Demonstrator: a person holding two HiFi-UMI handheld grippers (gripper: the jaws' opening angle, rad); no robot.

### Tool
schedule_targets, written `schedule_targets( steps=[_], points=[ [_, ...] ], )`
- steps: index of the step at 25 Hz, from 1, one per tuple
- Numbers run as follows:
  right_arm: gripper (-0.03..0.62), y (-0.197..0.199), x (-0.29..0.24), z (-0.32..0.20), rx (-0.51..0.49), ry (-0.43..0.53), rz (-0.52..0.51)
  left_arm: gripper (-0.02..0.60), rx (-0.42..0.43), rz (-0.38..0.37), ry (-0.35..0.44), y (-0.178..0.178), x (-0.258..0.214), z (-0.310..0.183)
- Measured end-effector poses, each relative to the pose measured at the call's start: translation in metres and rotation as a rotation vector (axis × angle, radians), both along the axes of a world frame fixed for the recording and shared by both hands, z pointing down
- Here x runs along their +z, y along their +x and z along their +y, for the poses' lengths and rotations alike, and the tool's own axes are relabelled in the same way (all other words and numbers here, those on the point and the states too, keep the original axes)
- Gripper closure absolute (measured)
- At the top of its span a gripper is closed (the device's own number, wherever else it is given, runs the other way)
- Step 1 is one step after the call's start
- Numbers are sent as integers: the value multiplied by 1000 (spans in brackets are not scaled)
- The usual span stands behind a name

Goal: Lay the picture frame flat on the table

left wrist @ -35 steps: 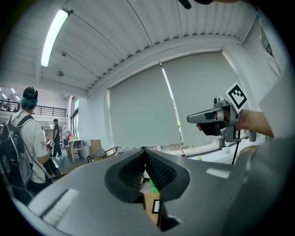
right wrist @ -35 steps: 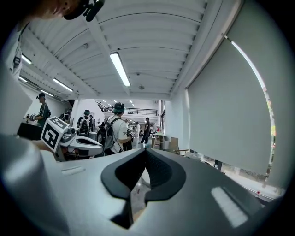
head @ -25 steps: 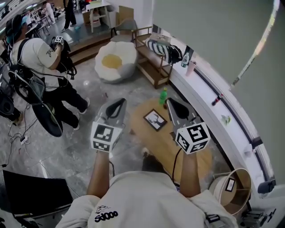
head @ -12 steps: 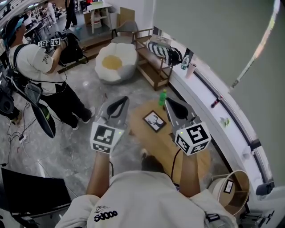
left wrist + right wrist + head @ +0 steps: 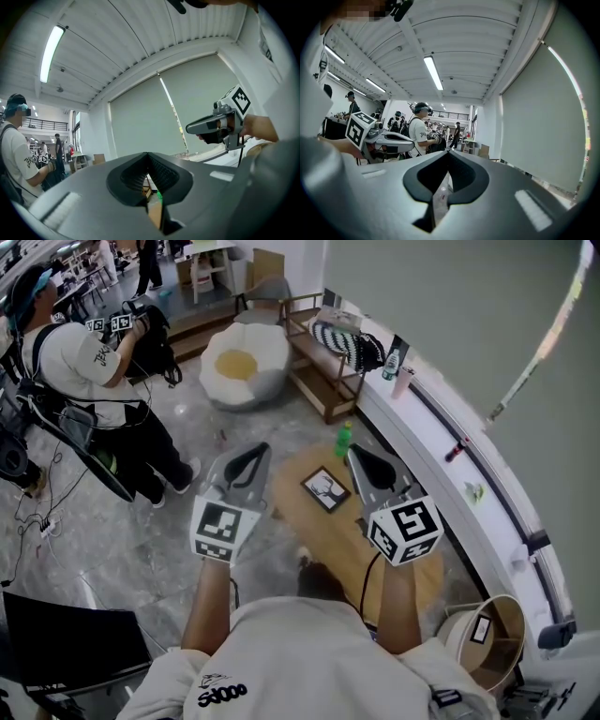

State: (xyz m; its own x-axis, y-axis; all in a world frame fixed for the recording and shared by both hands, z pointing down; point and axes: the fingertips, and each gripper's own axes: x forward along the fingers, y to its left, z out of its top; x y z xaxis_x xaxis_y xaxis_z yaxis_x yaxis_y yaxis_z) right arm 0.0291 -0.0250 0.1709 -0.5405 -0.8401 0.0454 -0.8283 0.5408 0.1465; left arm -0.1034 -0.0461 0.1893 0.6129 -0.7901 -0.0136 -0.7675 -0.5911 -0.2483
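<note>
The picture frame (image 5: 325,489), dark-edged with a tree picture, shows its whole face upward on the light wooden table (image 5: 323,542) below me. My left gripper (image 5: 247,463) hangs in the air left of the table's edge, jaws together with nothing in them. My right gripper (image 5: 368,463) hovers just right of the frame and well above it, also shut and empty. In the left gripper view the left gripper (image 5: 148,156) points level into the room, with the right gripper (image 5: 207,127) beside it. The right gripper view shows the right gripper (image 5: 449,154) shut, with the left gripper (image 5: 393,139) beside it.
A green bottle (image 5: 344,439) stands at the table's far end. A long white ledge (image 5: 441,454) runs along the right. A round wooden basket (image 5: 489,643) sits near right. An egg-shaped cushion (image 5: 242,367), a wooden bench (image 5: 323,382) and a person (image 5: 89,367) with gear lie beyond.
Both of my grippers have stayed almost still. The person at the left has stepped and raised their own grippers.
</note>
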Motion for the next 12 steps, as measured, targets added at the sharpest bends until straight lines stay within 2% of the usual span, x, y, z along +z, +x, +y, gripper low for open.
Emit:
schedule_targets(
  steps=[12],
  points=[
    [591,5,4,-6,12,-4,0,571,1,1,-14,3,5,-6]
  ],
)
